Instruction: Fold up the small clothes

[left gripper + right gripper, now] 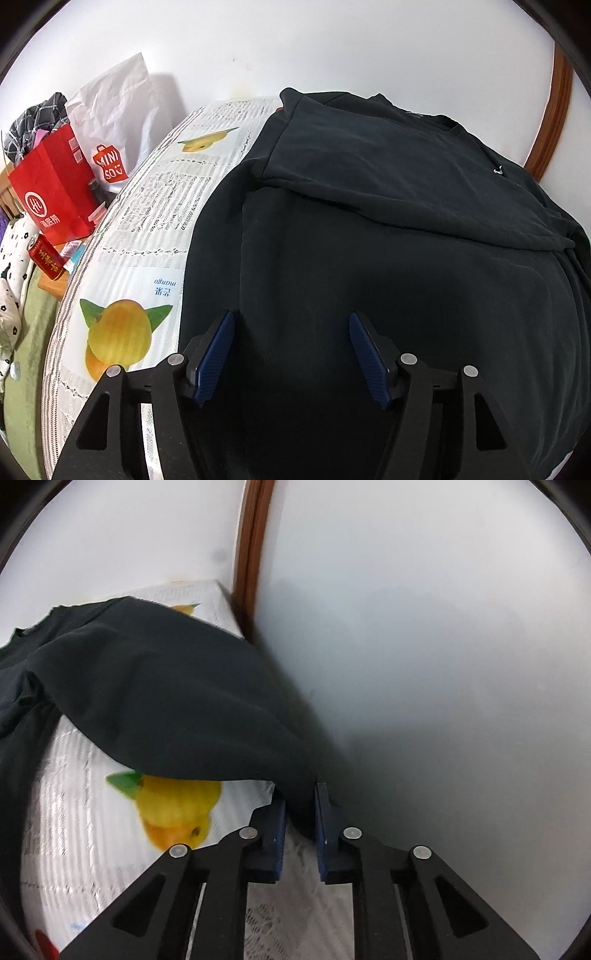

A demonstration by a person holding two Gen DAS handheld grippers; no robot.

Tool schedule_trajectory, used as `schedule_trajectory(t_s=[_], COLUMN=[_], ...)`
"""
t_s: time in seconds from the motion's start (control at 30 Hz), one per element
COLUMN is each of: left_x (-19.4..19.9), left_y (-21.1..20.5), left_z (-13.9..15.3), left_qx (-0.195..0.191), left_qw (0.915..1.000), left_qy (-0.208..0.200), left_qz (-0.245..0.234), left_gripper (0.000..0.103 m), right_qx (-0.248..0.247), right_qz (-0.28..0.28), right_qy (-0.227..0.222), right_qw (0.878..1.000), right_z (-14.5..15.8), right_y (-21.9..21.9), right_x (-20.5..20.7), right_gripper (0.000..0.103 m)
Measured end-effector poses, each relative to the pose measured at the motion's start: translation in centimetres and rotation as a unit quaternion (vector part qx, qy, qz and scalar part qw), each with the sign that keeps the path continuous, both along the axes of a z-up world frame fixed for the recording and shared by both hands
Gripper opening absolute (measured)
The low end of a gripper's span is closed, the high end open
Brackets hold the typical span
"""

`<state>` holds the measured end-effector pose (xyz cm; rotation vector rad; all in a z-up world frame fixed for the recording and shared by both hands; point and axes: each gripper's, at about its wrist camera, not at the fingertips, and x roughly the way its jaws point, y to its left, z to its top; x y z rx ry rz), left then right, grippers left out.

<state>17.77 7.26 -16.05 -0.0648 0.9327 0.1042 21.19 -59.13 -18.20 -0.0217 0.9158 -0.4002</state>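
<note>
A black t-shirt (pixel 388 229) lies spread on a table with a white fruit-print cloth (pixel 147 229); its left sleeve is folded inward over the body. My left gripper (pixel 291 321) is open and empty, hovering just above the shirt's lower left part. In the right wrist view, my right gripper (pixel 300 794) is shut on the edge of the black t-shirt (pixel 166 686) and holds that part lifted off the tablecloth (pixel 74 812), close to the white wall.
Left of the table stand a red paper bag (pixel 55 184), a white Miniso bag (pixel 114 122), a red can (pixel 46 258) and patterned clothes (pixel 11 273). A white wall (pixel 443 664) and a brown door frame (pixel 253 554) stand close on the right.
</note>
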Motion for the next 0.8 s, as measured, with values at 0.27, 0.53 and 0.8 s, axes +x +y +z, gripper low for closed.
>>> schedule_trajectory(t_s=[0.27,0.53,0.8], left_x=[-0.5,-0.6,-0.8], left_y=[-0.1,-0.2,-0.2], left_z=[-0.1,-0.1,-0.1], left_qx=[-0.002,0.000,-0.005], left_qw=[1.0000,1.0000,0.9999], left_qy=[-0.006,-0.008,-0.010], left_qz=[-0.005,-0.006,-0.007], left_gripper=[0.066,0.067,0.068], right_qx=[-0.001,0.072,0.129], right_qz=[0.019,0.153,0.259], right_qy=[-0.122,-0.204,-0.176], right_qw=[0.992,0.964,0.941], right_z=[9.6,17.6,15.0], right_y=[4.6,16.4,30.7], right_x=[0.5,3.9,6.2], right_gripper=[0.010,0.010,0.011])
